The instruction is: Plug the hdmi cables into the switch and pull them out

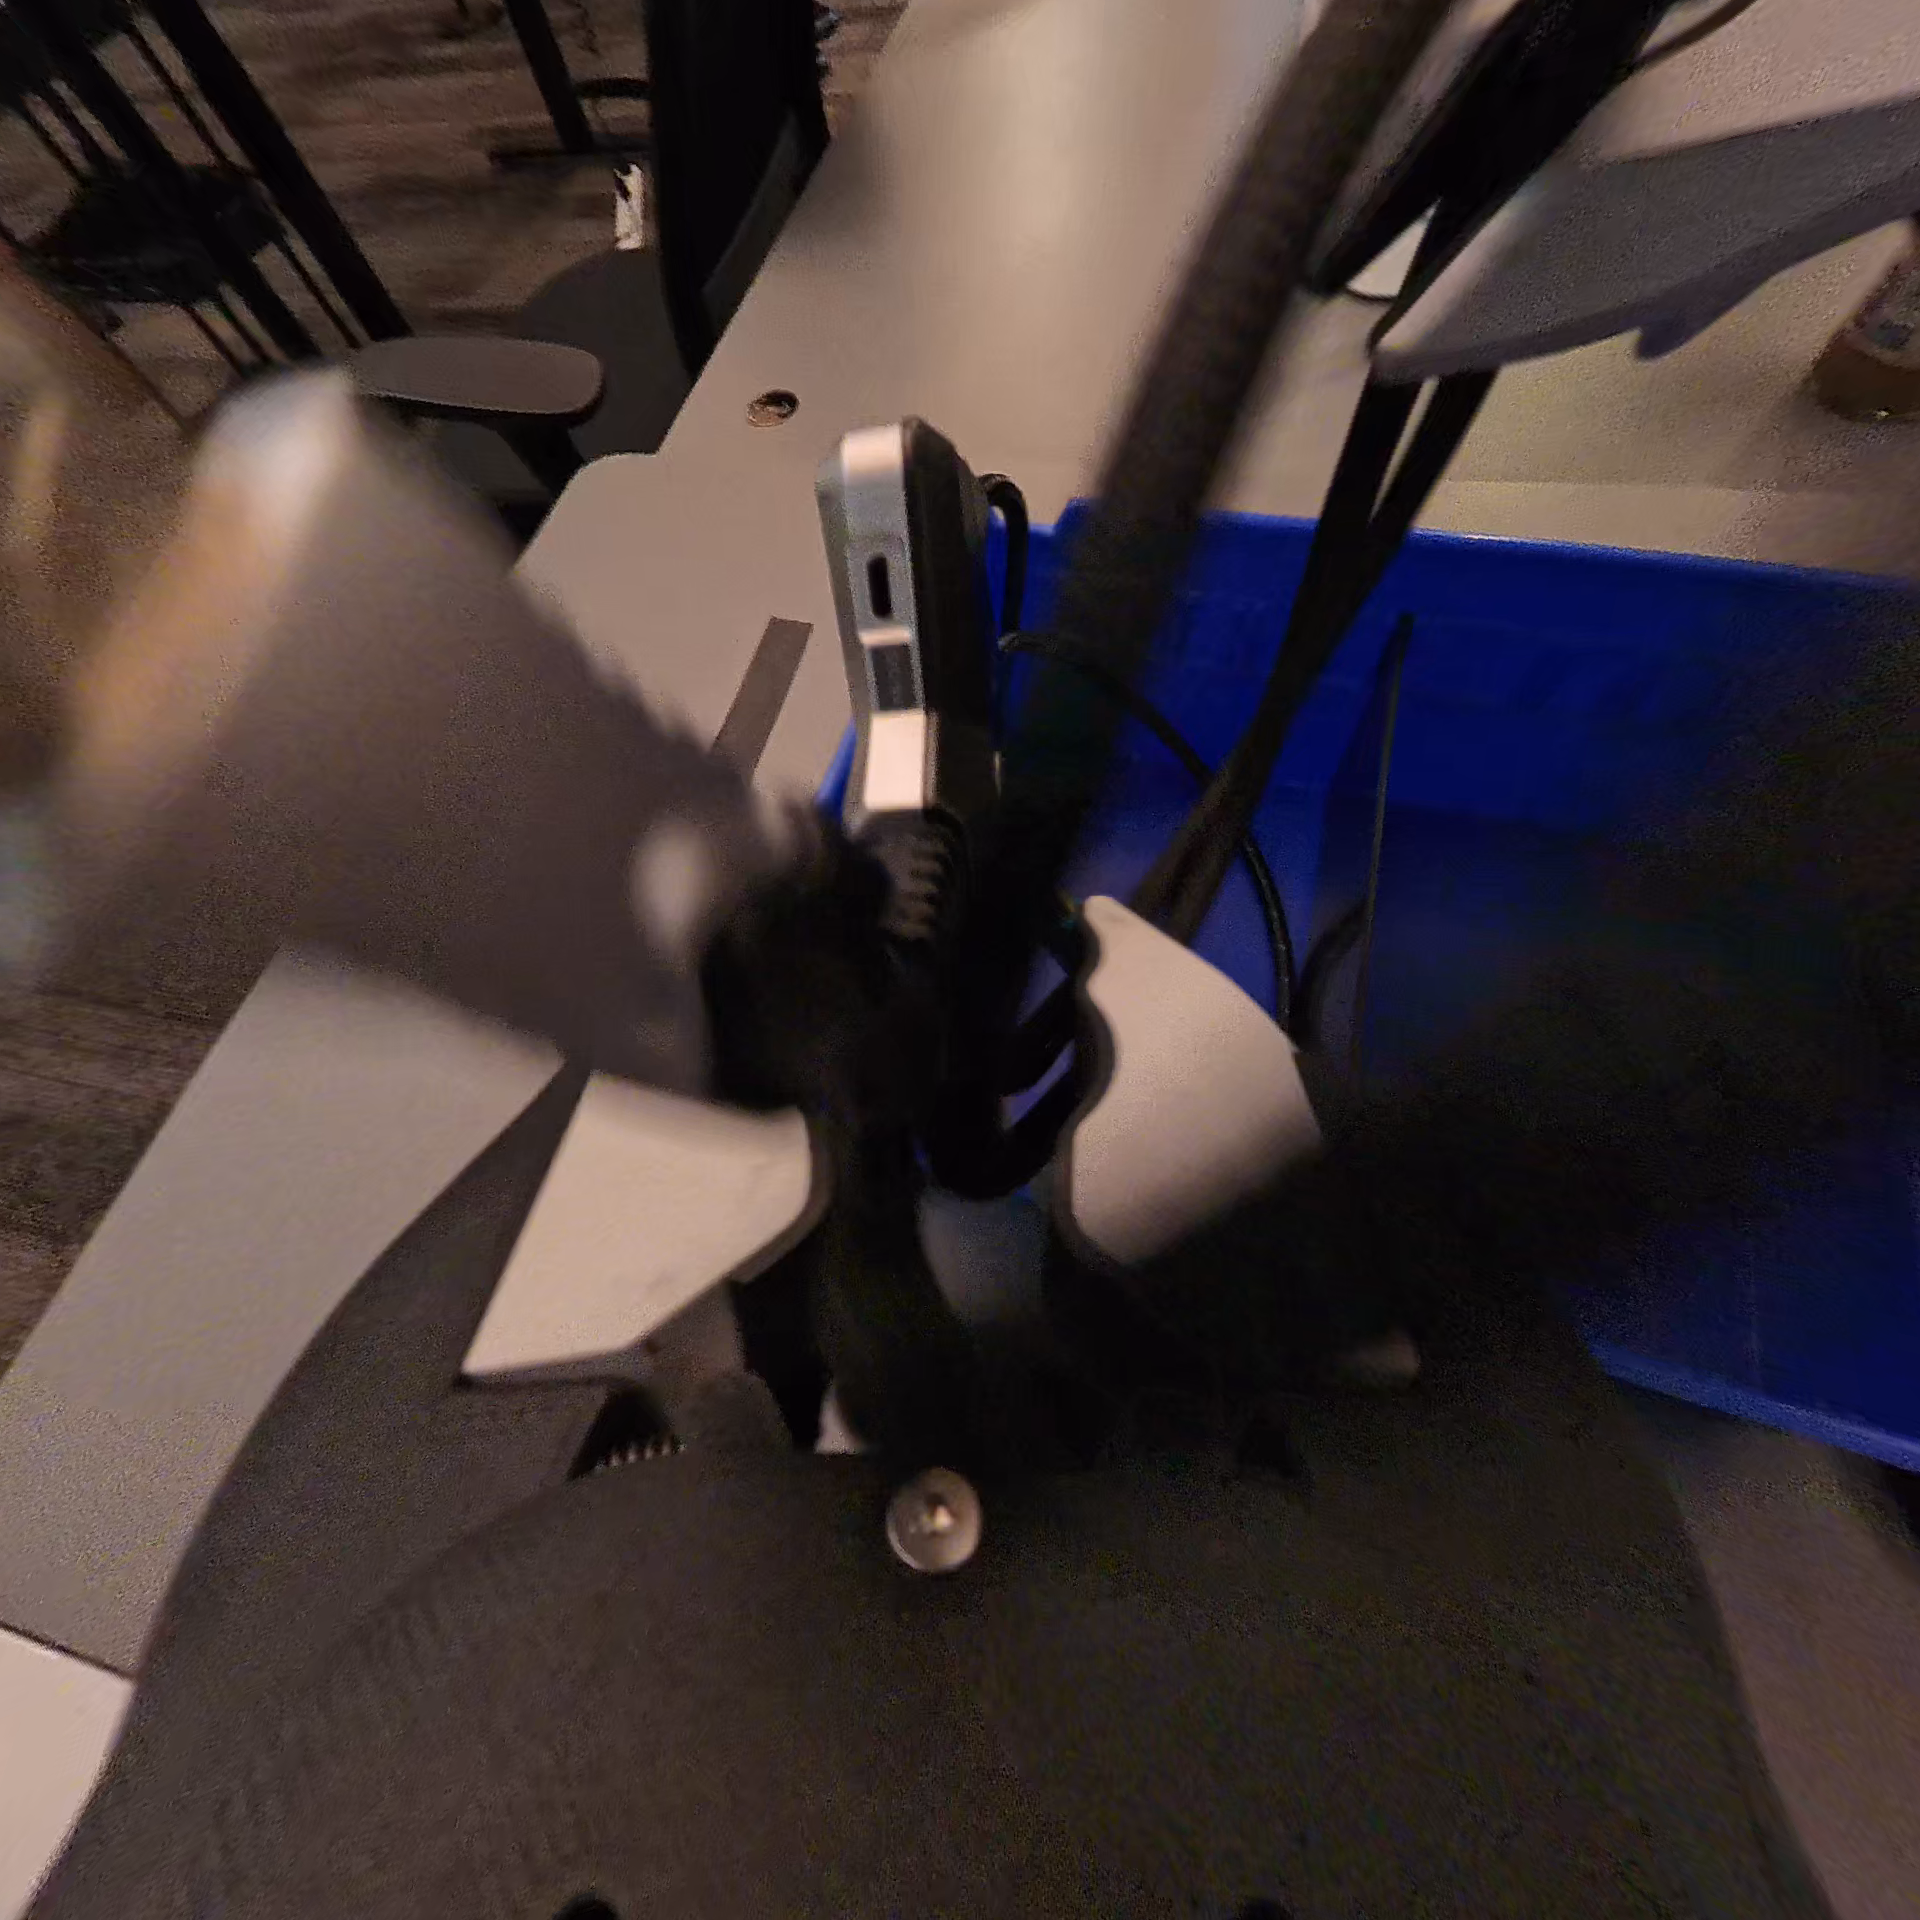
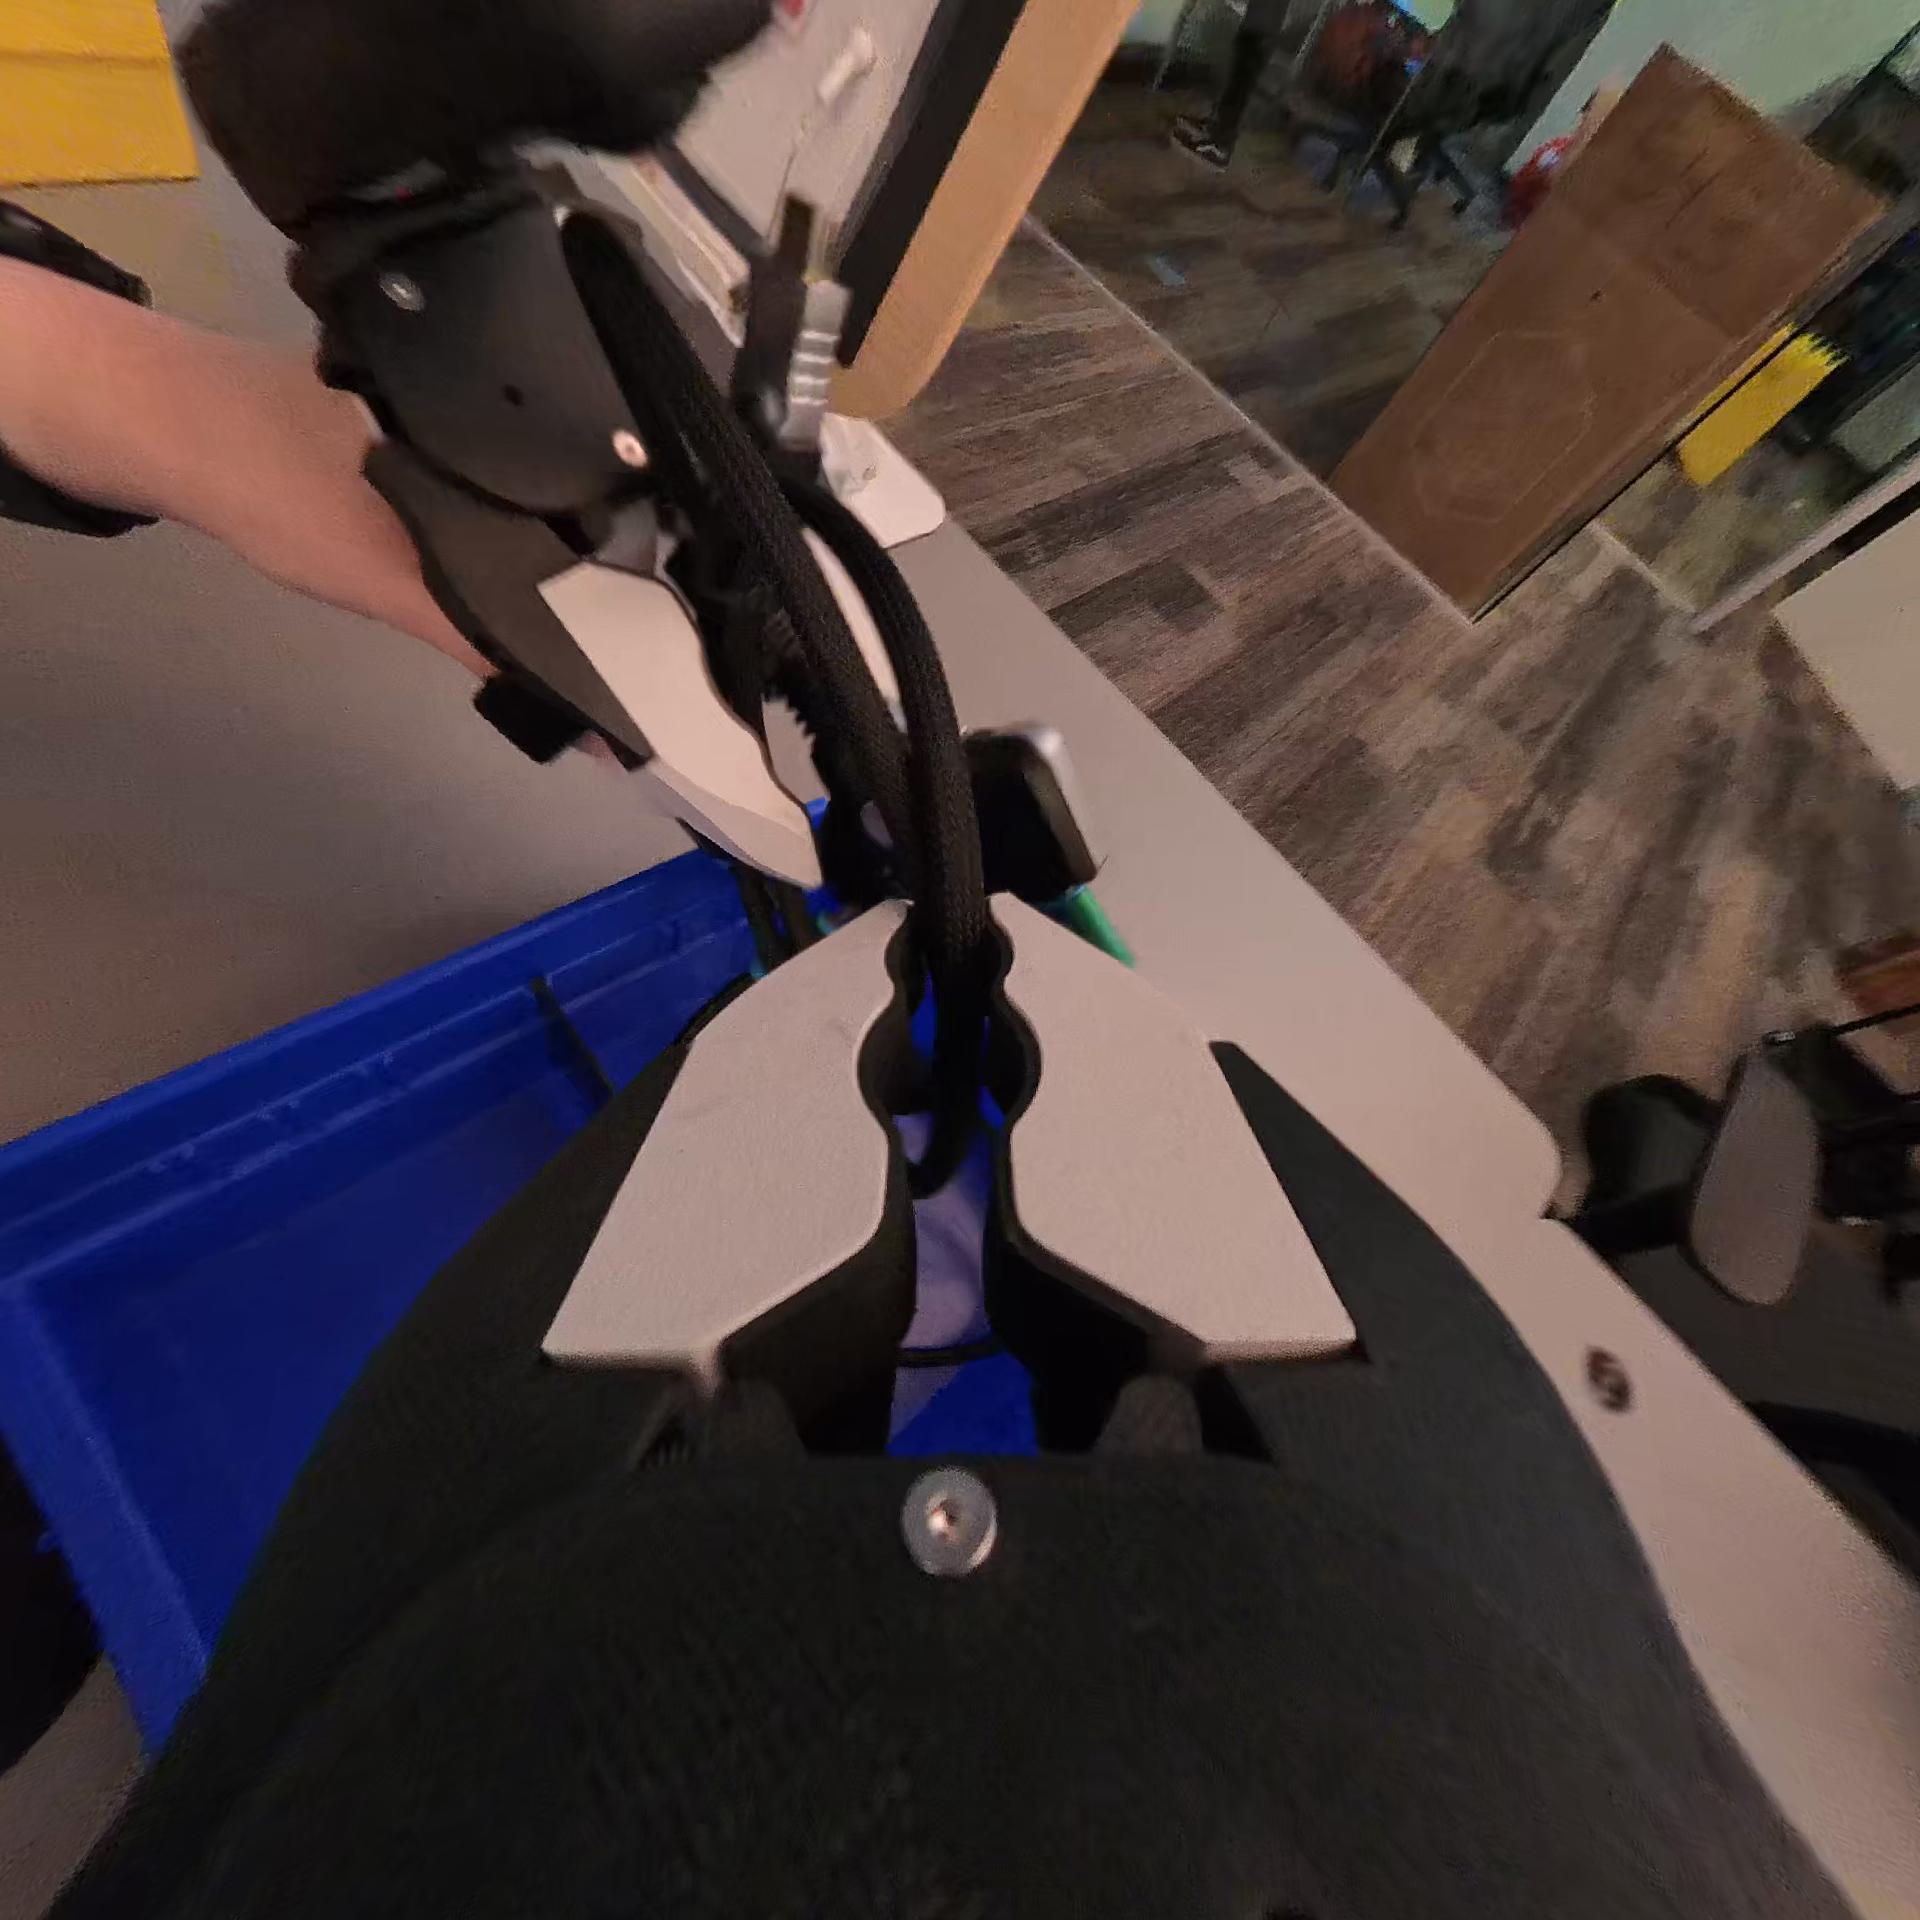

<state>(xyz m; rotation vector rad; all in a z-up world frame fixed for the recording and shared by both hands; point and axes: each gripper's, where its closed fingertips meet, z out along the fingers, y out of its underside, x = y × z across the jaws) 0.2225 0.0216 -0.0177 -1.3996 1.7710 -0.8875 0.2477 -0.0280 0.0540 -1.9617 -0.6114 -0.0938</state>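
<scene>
In the left wrist view the silver and black switch [image 1: 894,623] stands on end above my left gripper [image 1: 966,1039]. A ribbed black plug [image 1: 920,883] sits in its lower end. My left gripper is shut on the bundle of black cable [image 1: 997,1101] just below that plug. My right gripper shows blurred at the left [image 1: 416,727], its tip against the plug. In the right wrist view my right gripper [image 2: 951,935] is shut on a black braided cable [image 2: 935,790] that loops up past the left gripper [image 2: 665,707]. The switch [image 2: 1029,800] is just beyond my fingertips.
A blue bin [image 1: 1558,675] with thin black cables lies under both grippers on the grey table [image 1: 935,260]; it also shows in the right wrist view [image 2: 312,1091]. A green cable end [image 2: 1091,925] pokes out beside the switch. Monitor stands stand behind, an office chair [image 2: 1756,1174] past the table edge. Spacing between my two grippers at the tips: around 10 cm.
</scene>
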